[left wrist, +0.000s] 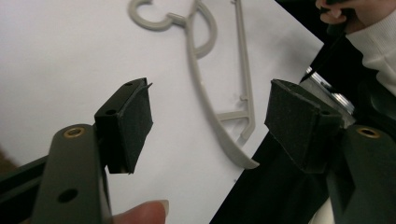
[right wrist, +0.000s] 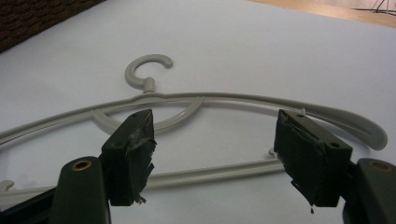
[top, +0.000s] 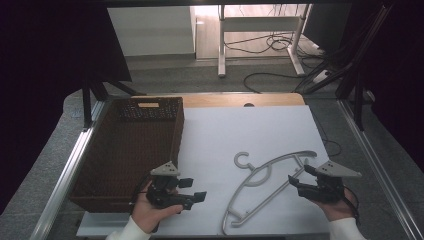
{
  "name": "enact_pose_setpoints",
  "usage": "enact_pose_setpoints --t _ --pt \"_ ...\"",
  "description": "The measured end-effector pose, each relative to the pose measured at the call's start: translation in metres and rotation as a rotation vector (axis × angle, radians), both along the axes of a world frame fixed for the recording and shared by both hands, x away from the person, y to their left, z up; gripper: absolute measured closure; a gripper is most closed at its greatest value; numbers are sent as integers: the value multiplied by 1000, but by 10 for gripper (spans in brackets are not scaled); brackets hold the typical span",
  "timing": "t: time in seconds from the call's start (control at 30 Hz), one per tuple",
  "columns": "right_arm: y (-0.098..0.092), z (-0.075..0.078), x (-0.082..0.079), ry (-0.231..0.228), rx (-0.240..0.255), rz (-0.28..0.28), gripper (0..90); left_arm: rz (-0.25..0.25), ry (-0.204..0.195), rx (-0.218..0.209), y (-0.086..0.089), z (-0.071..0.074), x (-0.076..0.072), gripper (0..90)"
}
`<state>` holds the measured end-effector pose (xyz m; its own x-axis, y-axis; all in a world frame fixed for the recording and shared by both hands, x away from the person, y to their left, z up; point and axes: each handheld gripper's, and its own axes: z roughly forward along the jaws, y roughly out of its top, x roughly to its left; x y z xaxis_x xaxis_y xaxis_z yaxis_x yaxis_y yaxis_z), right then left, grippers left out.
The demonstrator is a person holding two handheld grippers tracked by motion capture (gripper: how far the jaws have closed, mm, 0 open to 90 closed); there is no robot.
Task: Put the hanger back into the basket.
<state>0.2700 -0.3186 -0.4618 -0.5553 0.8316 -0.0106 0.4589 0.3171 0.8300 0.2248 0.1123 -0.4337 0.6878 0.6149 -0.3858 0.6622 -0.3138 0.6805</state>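
Note:
A grey plastic clothes hanger (top: 270,176) lies flat on the white sheet (top: 250,130), its hook toward the far side. My right gripper (top: 300,174) hovers open at the hanger's right end, low over it. In the right gripper view the hanger (right wrist: 224,97) runs across between and beyond the open jaws of the right gripper (right wrist: 215,140). My left gripper (top: 193,189) is open, held to the left of the hanger and beside the basket, with nothing between its pads. In the left gripper view the hanger (left wrist: 198,88) lies ahead of the left gripper (left wrist: 210,105).
A brown wicker basket (top: 177,135) stands at the left of the table, and its corner (right wrist: 37,14) appears in the right gripper view. The sheet's front edge is close under both hands. A bare wooden strip (top: 225,100) shows behind the sheet. Metal rails (top: 70,165) flank the table.

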Motion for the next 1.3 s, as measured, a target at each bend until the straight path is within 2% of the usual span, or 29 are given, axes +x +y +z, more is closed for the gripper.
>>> enact_pose_setpoints --t 0.03,0.17,0.53,0.83,1.17,1.3 --pt "-1 0 0 0 0 1 296 -14 4 11 -9 -1 4 322" --pt "-2 0 0 -1 0 -2 296 -25 19 31 -22 -5 11 325" --pt "-2 -1 0 -4 -4 -3 294 -40 56 82 -50 -19 25 372" --pt "-3 -2 1 2 -13 -10 292 -57 81 106 -70 -30 35 389" --pt "-3 -4 1 6 -23 -15 292 -51 124 139 -91 -45 50 393" --pt "-3 -4 1 6 -24 -17 292 -41 137 179 -103 -52 57 403"
